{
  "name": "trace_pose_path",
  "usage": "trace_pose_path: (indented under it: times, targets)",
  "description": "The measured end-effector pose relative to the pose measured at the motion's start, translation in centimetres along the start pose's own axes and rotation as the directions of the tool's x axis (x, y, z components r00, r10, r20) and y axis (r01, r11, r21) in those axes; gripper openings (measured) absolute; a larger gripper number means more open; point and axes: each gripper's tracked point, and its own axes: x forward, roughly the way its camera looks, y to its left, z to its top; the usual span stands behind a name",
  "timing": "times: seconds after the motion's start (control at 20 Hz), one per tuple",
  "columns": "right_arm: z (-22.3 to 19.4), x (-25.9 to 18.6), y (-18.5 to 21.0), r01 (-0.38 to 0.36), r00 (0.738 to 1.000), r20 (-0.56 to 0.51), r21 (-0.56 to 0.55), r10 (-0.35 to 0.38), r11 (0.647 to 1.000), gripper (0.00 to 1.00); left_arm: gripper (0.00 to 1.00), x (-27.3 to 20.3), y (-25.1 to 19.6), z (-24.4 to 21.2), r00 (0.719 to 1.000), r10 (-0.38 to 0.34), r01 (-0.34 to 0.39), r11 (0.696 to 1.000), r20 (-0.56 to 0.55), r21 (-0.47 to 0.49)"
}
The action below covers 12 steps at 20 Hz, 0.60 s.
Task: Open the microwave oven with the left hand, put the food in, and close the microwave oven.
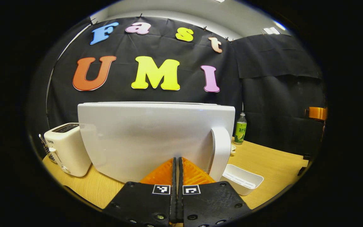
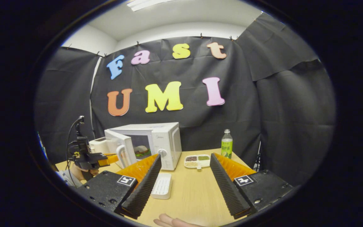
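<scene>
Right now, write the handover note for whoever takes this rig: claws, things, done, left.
Left claw: shut, nothing between its fingers, pointing at the outside of the microwave door beside the door handle.
Right claw: open and empty, held back over the table.
Microwave: door partly open; the food sits inside on what looks like a plate.
White tray lies on the table in front of the microwave; sectioned dish and green bottle stand to its right.
Done: opened, food in.
Left: push the door fully closed with the left claw.
</scene>
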Motion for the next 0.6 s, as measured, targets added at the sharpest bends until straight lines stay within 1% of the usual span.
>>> trace_pose_path:
  times: [0.25, 0.4, 0.5, 0.55, 0.6]
  targets:
    - [-1.1, 2.3, -1.1, -0.002, 1.000, -0.031, 0.012, 0.003, 1.000, 0.92, 0.00, 4.0, -0.3, 0.4, 0.999, 0.033, -0.033, 0.999, -0.008, 0.003]
    - [-1.5, 3.4, -2.3, 0.017, 0.999, -0.045, 0.011, -0.016, 1.000, 0.92, 0.00, 6.7, -0.1, 0.5, 0.998, 0.061, -0.061, 0.998, -0.017, -0.003]
    - [-2.0, 3.9, -3.1, 0.030, 0.998, -0.061, 0.002, -0.029, 1.000, 0.91, 0.00, 8.7, 0.3, 0.5, 0.995, 0.092, -0.092, 0.996, -0.026, -0.011]
    - [-2.1, 4.0, -3.4, 0.035, 0.997, -0.066, -0.003, -0.035, 0.999, 0.92, 0.00, 9.3, 0.8, 0.4, 0.992, 0.120, -0.121, 0.993, -0.042, -0.016]
    - [-2.2, 4.0, -3.7, 0.039, 0.997, -0.069, -0.005, -0.039, 0.999, 0.92, 0.00, 9.5, 0.8, 0.6, 0.991, 0.132, -0.132, 0.991, -0.022, -0.021]
